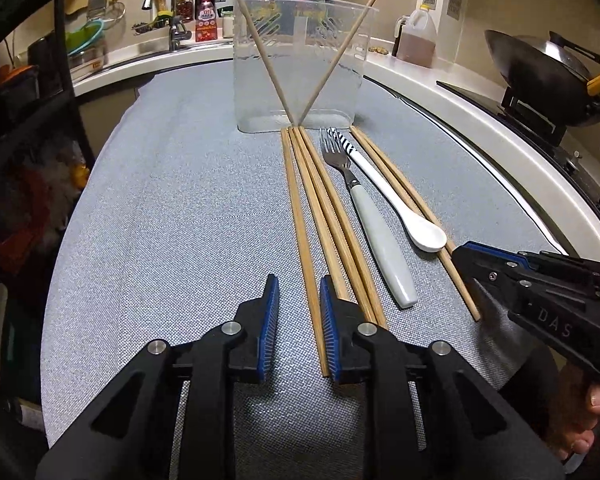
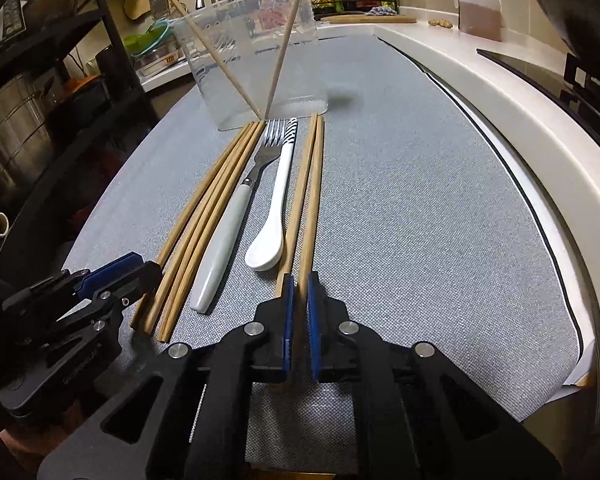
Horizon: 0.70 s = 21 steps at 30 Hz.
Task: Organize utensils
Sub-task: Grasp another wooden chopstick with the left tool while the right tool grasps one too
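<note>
A clear plastic container (image 1: 300, 64) stands on the grey mat with two chopsticks (image 1: 260, 36) crossed inside; it also shows in the right wrist view (image 2: 256, 60). In front of it lie several wooden chopsticks (image 1: 320, 208), a fork (image 1: 364, 208) with a pale handle, a white spoon (image 1: 396, 200), and two more chopsticks (image 1: 412, 204). My left gripper (image 1: 299, 284) is open, straddling the leftmost chopstick (image 1: 300, 216) near its end. My right gripper (image 2: 298, 284) is shut on the rightmost chopstick (image 2: 314, 184), low on the mat.
The grey mat (image 1: 180, 200) covers a counter with a white rim (image 1: 480, 120). A wok (image 1: 540, 68) sits on the stove at right, an oil jug (image 1: 416, 36) behind. A sink and faucet (image 1: 168, 12) are at back left, a dark rack (image 2: 40, 120) at left.
</note>
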### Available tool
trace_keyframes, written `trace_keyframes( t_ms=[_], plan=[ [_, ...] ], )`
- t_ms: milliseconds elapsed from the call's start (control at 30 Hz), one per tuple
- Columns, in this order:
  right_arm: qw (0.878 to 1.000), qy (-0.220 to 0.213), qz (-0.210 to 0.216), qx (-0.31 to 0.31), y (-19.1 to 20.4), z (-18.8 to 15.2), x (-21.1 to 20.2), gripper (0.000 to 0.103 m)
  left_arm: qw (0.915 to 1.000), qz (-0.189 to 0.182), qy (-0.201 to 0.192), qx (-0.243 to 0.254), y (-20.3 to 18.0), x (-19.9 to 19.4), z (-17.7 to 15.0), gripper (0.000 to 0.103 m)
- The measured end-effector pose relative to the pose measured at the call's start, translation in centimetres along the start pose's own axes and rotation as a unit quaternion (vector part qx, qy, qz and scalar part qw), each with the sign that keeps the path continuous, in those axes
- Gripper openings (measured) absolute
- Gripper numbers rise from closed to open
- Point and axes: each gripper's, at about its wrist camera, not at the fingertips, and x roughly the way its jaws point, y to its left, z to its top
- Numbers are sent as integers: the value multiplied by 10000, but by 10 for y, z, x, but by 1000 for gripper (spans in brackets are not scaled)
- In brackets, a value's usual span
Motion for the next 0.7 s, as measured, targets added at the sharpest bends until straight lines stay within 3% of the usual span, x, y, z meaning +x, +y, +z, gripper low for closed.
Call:
trace_keyframes(
  t_ms=[100,433,700],
  plan=[
    [10000,-14,-5,93,-4,-1,-1,6,10000,47,8,-3,0,0,1,6],
    [9990,-173,-350,222,-24,-2,-16,6,9996,261,-24,-136,8,-6,-6,6],
    [9989,-125,-329,308,-33,-5,-12,10,9993,330,-101,-112,4,-5,-6,7]
  ],
)
